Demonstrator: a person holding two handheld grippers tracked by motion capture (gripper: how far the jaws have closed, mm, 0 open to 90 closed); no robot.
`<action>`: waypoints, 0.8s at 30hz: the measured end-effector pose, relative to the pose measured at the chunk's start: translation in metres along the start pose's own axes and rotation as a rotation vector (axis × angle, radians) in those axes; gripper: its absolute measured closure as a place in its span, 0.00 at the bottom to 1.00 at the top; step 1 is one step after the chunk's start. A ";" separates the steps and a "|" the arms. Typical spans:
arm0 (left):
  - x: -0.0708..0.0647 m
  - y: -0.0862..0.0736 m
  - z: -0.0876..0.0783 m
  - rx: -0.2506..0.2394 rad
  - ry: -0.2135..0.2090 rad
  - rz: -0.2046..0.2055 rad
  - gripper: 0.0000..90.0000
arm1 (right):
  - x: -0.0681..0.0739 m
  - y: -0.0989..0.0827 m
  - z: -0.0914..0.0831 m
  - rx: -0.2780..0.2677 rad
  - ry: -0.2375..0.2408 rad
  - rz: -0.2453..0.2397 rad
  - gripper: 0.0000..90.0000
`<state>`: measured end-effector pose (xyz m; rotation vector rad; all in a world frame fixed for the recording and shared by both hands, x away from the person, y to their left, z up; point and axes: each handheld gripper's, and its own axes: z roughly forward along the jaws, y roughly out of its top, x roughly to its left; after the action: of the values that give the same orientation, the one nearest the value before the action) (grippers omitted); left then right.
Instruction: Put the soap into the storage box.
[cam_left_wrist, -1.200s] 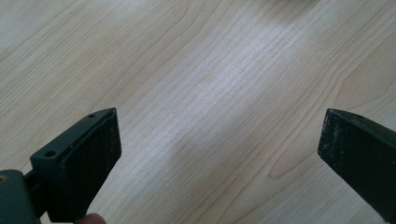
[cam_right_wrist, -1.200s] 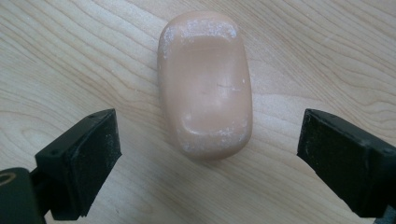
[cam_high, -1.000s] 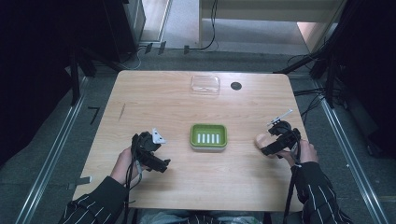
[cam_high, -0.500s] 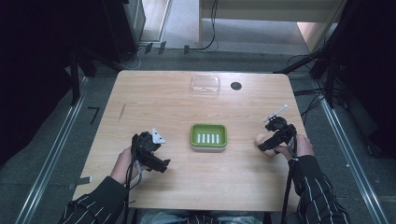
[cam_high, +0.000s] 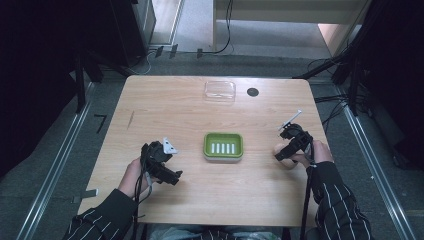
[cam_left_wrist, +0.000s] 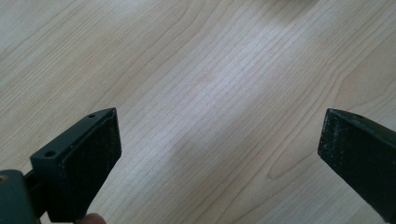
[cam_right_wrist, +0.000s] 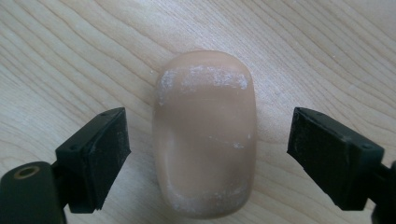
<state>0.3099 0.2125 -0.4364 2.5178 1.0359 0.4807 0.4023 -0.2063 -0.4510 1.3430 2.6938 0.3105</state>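
- The right gripper (cam_high: 284, 154) sits over toward 4 o'clock on the wooden table (cam_high: 165, 105), held low, pointing down at a bar of soap (cam_right_wrist: 204, 135).
- That soap is tan and rounded with whitish scuffing near its ends; it lies flat on the bare wood, and in the high view it peeks out as a pale lump (cam_high: 278, 150) at the gripper's 9 o'clock side.
- In the right gripper view the soap lies lengthwise between the two black jaws, with a gap of wood showing on each side. The pads (cam_right_wrist: 109, 154) are not touching it; the jaws have just been closing in and are apart around the soap, nothing clamped.
- A green soap dish (cam_high: 223, 146) with a row of white slots sits at the table's middle, near the soap and at its 9 o'clock, not touching it.
- The left gripper (cam_high: 167, 172) rests toward 8 o'clock on the table, well apart from the dish. In the left gripper view its jaws stand wide apart over plain wood grain, nothing between them.
- At 12 o'clock, near the far edge, lies a clear plastic lid (cam_high: 219, 91), with a small dark round spot (cam_high: 252, 92) just at its 3 o'clock side.
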 end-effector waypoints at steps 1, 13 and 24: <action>0.000 0.000 0.000 0.000 0.000 0.000 0.00 | 0.000 0.001 0.001 0.007 0.001 0.002 0.16; 0.000 0.000 -0.001 0.000 0.004 0.000 0.00 | -0.002 0.000 0.007 0.042 0.006 -0.009 0.24; 0.000 0.000 -0.001 0.000 0.002 0.001 0.00 | -0.002 -0.001 0.013 0.072 0.008 -0.006 0.27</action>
<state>0.3092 0.2127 -0.4360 2.5189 1.0355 0.4839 0.4056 -0.2065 -0.4634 1.3549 2.7403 0.2205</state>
